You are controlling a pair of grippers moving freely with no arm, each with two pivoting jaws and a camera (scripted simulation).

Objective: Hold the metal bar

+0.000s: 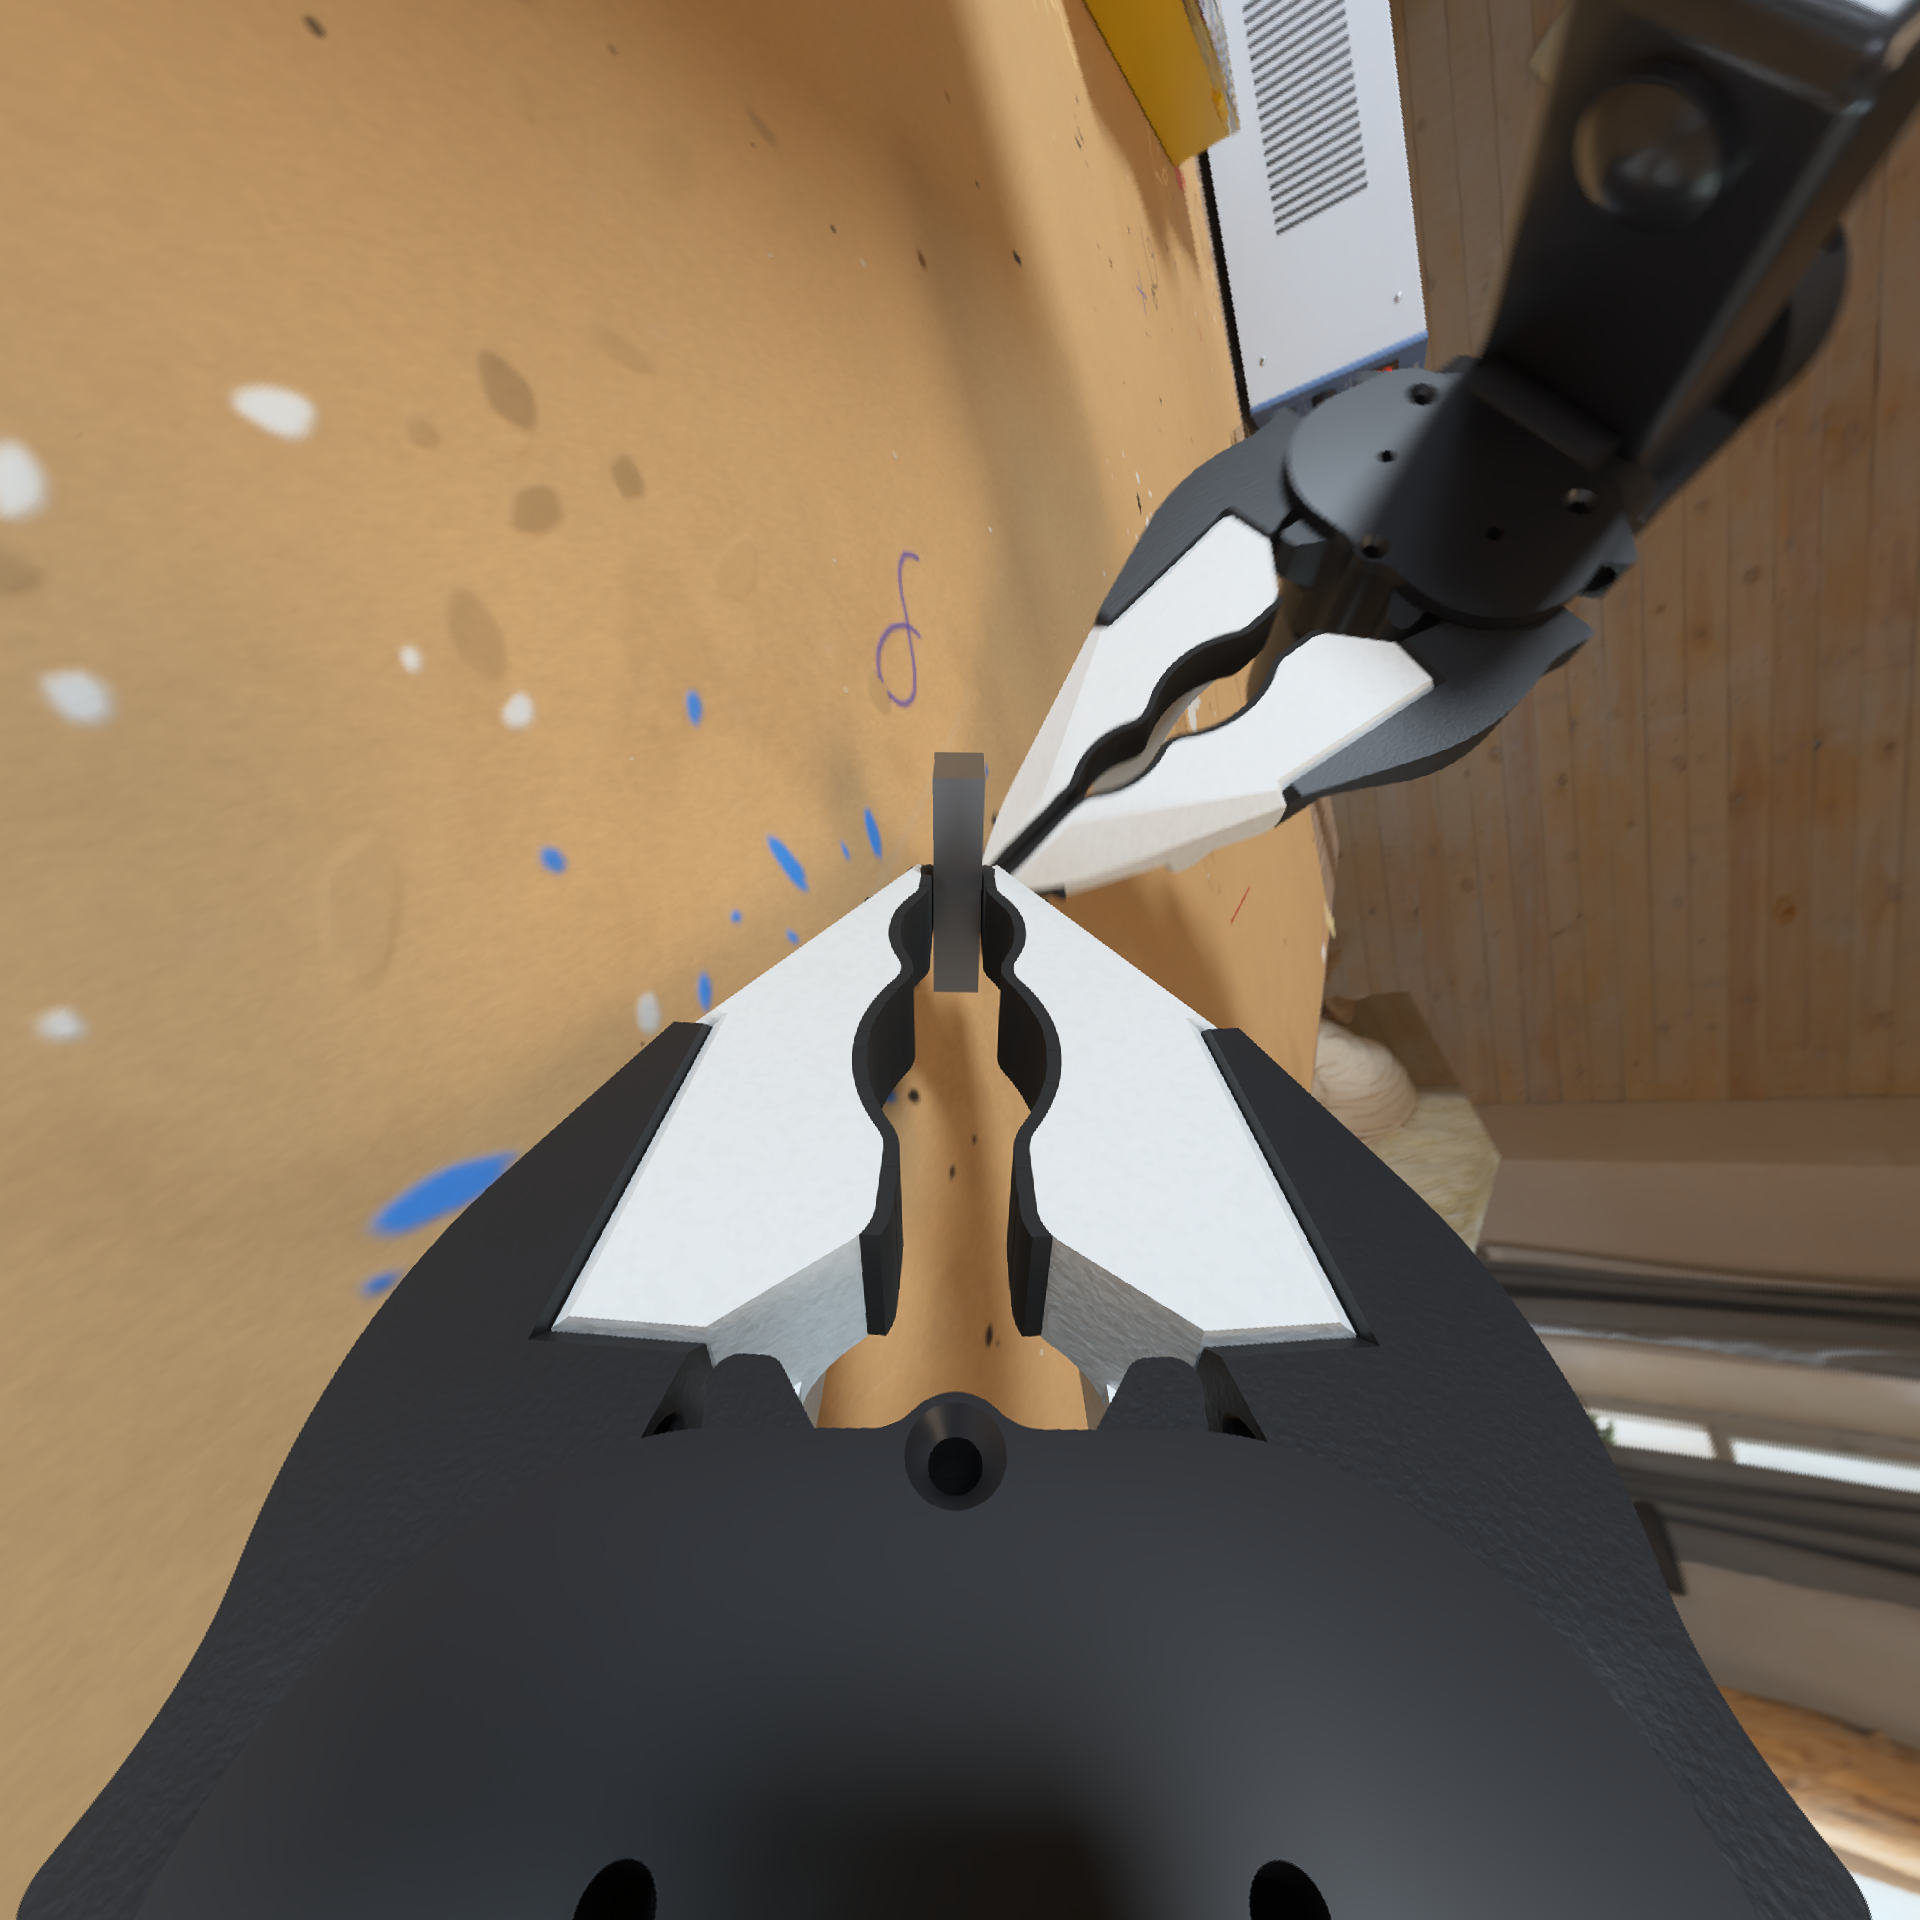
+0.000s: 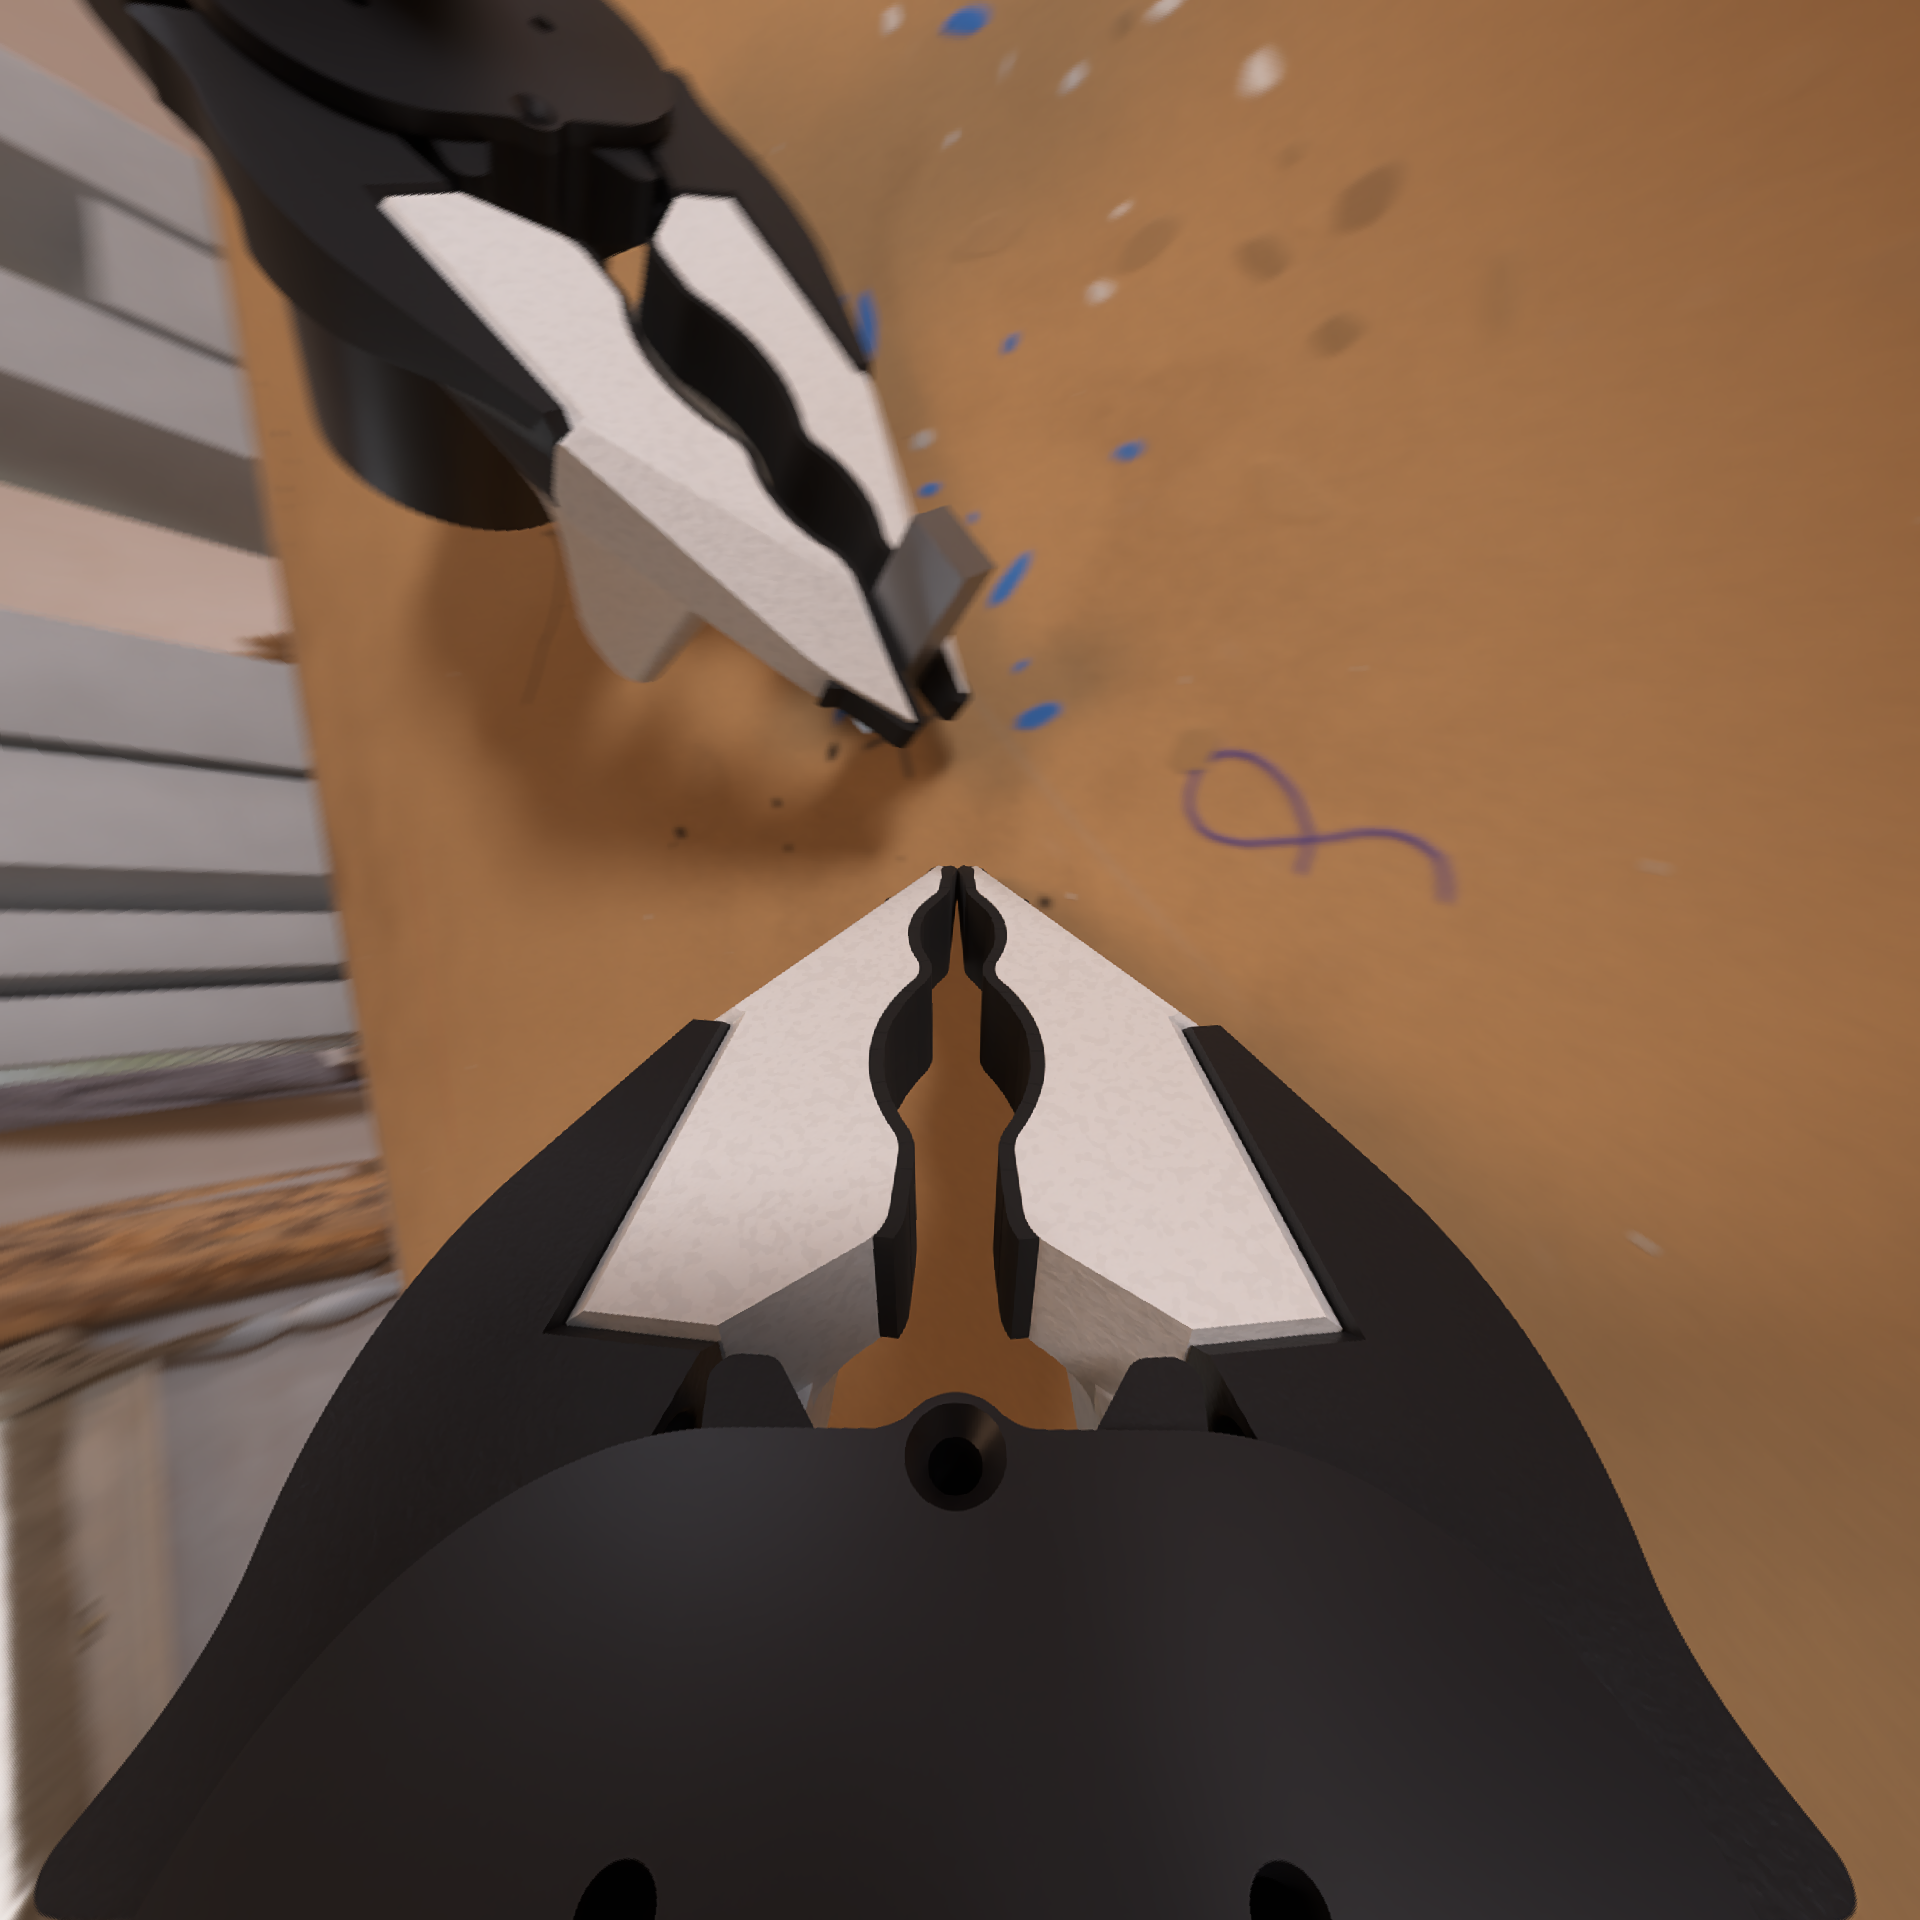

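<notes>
The metal bar (image 1: 957, 831) is a short dark grey block. My left gripper (image 1: 957, 878) is shut on it at the fingertips, with the bar standing up between them over the brown table top (image 1: 520, 727). In the right wrist view the left gripper (image 2: 914, 707) shows at upper left with the bar (image 2: 935, 577) pinched near its tips. My right gripper (image 2: 957, 873) is shut and empty, its tips close to the table. In the left wrist view the right gripper (image 1: 1003, 857) comes in from the upper right, its tips just beside the bar.
The table top (image 2: 1455, 520) bears blue, white and dark specks and a purple scribble (image 2: 1309, 821). A white vented box (image 1: 1320, 208) and a yellow thing (image 1: 1164, 73) lie at the table's far end. Wooden planks (image 1: 1662, 935) lie beyond the table edge.
</notes>
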